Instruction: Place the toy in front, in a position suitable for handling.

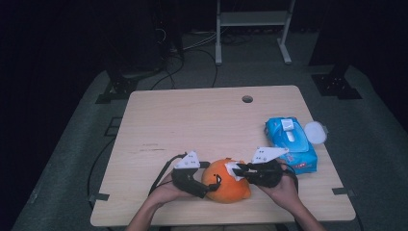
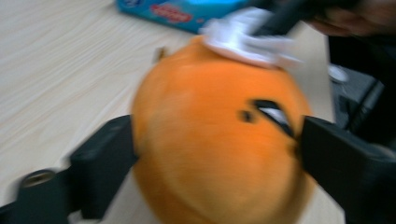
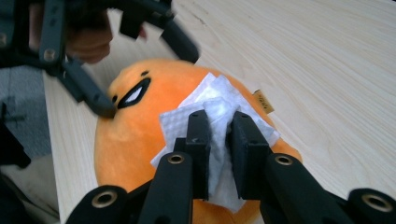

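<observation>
An orange plush toy (image 1: 226, 185) with a drawn face lies near the table's front edge. My left gripper (image 1: 212, 186) comes at it from the left. In the left gripper view its jaws stand wide and lie against both sides of the plush (image 2: 210, 140). My right gripper (image 3: 219, 140) is shut on a white wipe (image 3: 219, 100) and holds it against the top of the plush (image 3: 135, 135). The left gripper view shows that wipe (image 2: 243, 39) resting on the toy's far side. A hand holds each gripper from below.
A blue pack of wipes (image 1: 291, 144) lies right of the grippers, with a white round lid (image 1: 315, 132) beside it at the table's right edge. The wooden table (image 1: 192, 120) has a cable hole (image 1: 247, 99) near its far edge. Cables trail from both grippers.
</observation>
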The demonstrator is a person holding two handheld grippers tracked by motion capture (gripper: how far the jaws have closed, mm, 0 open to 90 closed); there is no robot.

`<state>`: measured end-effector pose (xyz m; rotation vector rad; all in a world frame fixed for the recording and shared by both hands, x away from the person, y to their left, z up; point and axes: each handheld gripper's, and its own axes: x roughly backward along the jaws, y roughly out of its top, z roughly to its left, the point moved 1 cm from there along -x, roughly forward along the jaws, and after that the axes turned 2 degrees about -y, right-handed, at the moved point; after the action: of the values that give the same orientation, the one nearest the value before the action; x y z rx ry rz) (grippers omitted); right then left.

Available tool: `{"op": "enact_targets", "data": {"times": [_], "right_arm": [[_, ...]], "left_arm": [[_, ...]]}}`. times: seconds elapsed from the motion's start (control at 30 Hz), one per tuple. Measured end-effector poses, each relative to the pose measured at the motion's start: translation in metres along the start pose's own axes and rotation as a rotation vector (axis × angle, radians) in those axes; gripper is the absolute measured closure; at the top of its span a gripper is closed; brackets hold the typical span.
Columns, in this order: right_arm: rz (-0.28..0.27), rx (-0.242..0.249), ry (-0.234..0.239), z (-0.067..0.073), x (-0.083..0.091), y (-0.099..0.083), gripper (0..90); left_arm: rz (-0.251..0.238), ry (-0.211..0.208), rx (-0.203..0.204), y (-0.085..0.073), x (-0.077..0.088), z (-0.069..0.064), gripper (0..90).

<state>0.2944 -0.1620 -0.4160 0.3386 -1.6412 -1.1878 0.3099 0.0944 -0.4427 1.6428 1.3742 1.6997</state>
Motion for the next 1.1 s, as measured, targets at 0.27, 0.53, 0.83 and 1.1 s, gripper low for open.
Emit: {"op": "enact_targets", "data": {"times": [0.27, 0.53, 0.83, 1.1], "right_arm": [[0.001, 0.027, -0.018, 0.006, 0.001, 0.001, 77.5], [-0.051, 0.036, -0.045, 0.007, 0.008, 0.008, 77.5], [-0.015, 0.09, -0.008, 0.024, -0.001, 0.007, 77.6], [-0.031, 0.092, -0.093, 0.011, 0.003, 0.011, 77.7]], "left_arm": [[-0.013, 0.003, -0.049, -0.001, -0.005, -0.007, 32.5], [-0.067, 0.098, -0.217, 0.004, -0.006, -0.01, 34.0], [-0.067, 0.053, -0.112, -0.001, -0.004, -0.006, 29.4], [-0.045, 0.073, -0.217, -0.003, -0.005, -0.013, 31.6]]}}
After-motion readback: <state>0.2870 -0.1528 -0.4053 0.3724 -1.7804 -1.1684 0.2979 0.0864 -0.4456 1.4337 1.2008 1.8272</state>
